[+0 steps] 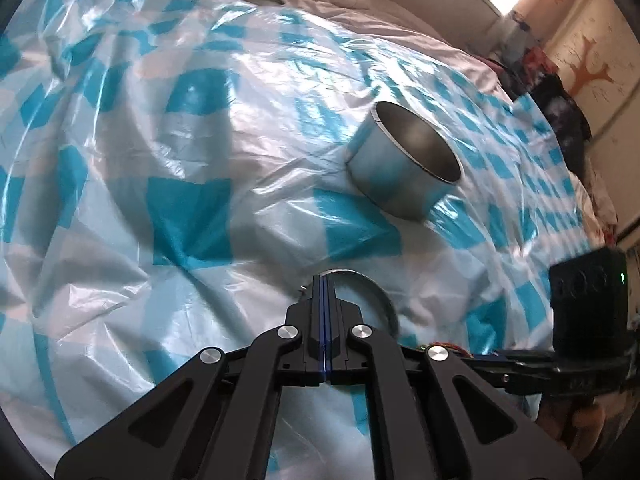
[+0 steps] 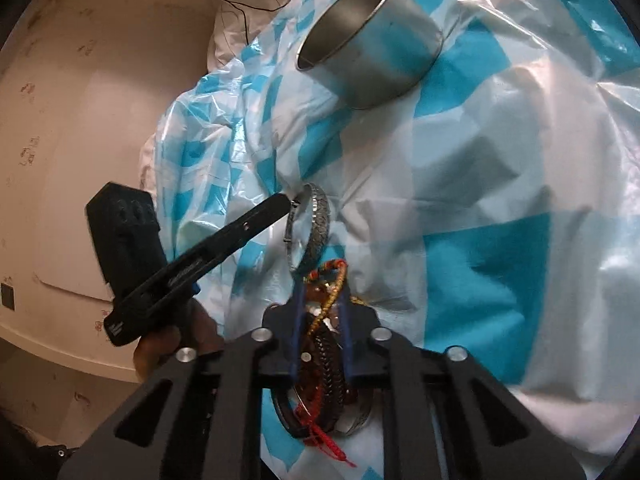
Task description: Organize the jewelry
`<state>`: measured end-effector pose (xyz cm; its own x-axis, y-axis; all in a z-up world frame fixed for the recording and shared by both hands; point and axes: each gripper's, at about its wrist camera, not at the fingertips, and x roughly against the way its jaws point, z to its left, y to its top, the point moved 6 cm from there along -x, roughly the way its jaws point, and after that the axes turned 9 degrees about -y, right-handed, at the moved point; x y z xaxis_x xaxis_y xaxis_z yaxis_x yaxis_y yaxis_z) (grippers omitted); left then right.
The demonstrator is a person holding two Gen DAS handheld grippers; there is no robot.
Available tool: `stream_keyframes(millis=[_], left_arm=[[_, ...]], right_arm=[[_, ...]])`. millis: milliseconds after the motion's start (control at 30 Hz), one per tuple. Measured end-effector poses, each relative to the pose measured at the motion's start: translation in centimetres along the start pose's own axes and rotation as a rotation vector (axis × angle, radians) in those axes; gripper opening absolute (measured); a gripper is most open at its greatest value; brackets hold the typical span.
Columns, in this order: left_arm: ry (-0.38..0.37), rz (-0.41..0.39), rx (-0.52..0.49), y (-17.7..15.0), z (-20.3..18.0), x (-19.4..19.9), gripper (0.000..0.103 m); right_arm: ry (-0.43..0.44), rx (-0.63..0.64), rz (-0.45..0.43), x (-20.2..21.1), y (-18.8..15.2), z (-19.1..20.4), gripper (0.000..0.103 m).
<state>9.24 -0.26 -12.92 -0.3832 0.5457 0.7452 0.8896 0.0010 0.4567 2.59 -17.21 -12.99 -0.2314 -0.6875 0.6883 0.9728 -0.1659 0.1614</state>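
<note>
Two grippers: we hold one in each hand, both over the blue-and-white checked plastic sheet [image 1: 192, 216] spread on the bed.
Left gripper [image 1: 325, 280]: clenched; in our left wrist view the jaws meet flat on the edge of a silver bangle [image 1: 374, 292], whose band curves away to the right of the fingertips.
Same bangle, right view: the silver bangle [image 2: 316, 224] stands on edge above the sheet, pinched at its far left rim by the left gripper [image 2: 289, 200], which reaches in from the left.
Right gripper [image 2: 320, 304]: jaws part-closed around a bundle of bracelets [image 2: 326, 364], dark braided bands with red and yellow cords; we cannot tell how firmly they press.
Bundle position: near, between the right fingers, just near of the bangle; we cannot tell whether they touch.
Metal tin [image 2: 370, 40]: round, lidless, lying tilted on the sheet at the far side, mouth towards the left; well apart from the jewelry.
Tin, left view: metal tin [image 1: 404, 164] far and right of the gripper; interior looks bare.
</note>
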Motion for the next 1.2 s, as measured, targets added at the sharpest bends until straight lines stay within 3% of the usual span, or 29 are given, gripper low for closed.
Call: stream_keyframes(millis=[133, 200, 300, 333, 367, 533, 633, 667, 767, 833, 900, 933, 1033, 1067, 1133, 1167, 1200], left_arm=[[0.029, 0.042, -0.024, -0.4, 0.1, -1.7, 0.002], [0.074, 0.05, -0.108, -0.7, -0.9, -2.2, 0.0], [0.034, 0.047, -0.138, -0.8, -2.3, -1.8, 0.0], [-0.004, 0.044, -0.124, -0.7, -2.7, -1.5, 0.0], [-0.104, 0.042, -0.071, -0.6, -3.0, -1.0, 0.0], [-0.306, -0.004, 0.01, 0.3, -3.8, 1.4, 0.0], [-0.332, -0.031, 0.02, 0.8, -3.7, 2.4, 0.0], [-0.315, -0.035, 0.018, 0.8, -3.6, 2.4, 0.0], [-0.078, -0.022, -0.049, 0.6, -2.2, 0.9, 0.0], [0.017, -0.005, -0.095, 0.6, -2.1, -0.4, 0.014], [0.096, -0.02, -0.142, 0.6, -2.0, -1.1, 0.053], [0.148, -0.027, -0.166, 0.6, -2.0, -1.6, 0.058], [0.187, -0.001, -0.195, -0.1, -1.5, -2.1, 0.062], [0.194, 0.004, -0.202, -0.2, -1.5, -2.2, 0.062], [0.196, 0.021, -0.222, -0.5, -1.8, -2.3, 0.036], [0.18, 0.036, -0.227, -0.5, -2.0, -2.4, 0.014], [0.153, 0.043, -0.223, -0.6, -2.3, -2.1, 0.006]], right_arm=[[0.067, -0.019, -0.063, 1.9, 0.2, 0.0, 0.004], [0.128, -0.023, -0.092, 2.9, 0.3, 0.4, 0.004], [0.219, -0.008, -0.142, 4.7, 0.3, 1.2, 0.004], [0.249, 0.001, -0.161, 5.4, 0.4, 1.6, 0.004], [0.273, 0.012, -0.179, 6.0, 0.5, 2.0, 0.004], [0.334, 0.043, -0.239, 7.8, 0.6, 3.3, 0.004], [0.347, 0.044, -0.262, 8.6, 0.7, 3.2, 0.004], [0.353, 0.044, -0.266, 8.7, 0.7, 3.2, 0.004], [0.354, 0.037, -0.27, 9.1, 0.7, 2.9, 0.004], [0.355, 0.033, -0.27, 9.1, 0.6, 2.7, 0.004], [0.358, 0.032, -0.274, 9.1, 0.7, 2.8, 0.004], [0.363, 0.032, -0.276, 9.3, 0.7, 2.8, 0.004], [0.38, 0.031, -0.288, 9.7, 0.7, 2.7, 0.004], [0.385, 0.032, -0.291, 9.9, 0.7, 2.8, 0.004], [0.397, 0.034, -0.303, 10.3, 0.7, 2.8, 0.004], [0.402, 0.036, -0.311, 10.5, 0.7, 2.9, 0.004], [0.407, 0.039, -0.318, 10.8, 0.7, 2.9, 0.004]])
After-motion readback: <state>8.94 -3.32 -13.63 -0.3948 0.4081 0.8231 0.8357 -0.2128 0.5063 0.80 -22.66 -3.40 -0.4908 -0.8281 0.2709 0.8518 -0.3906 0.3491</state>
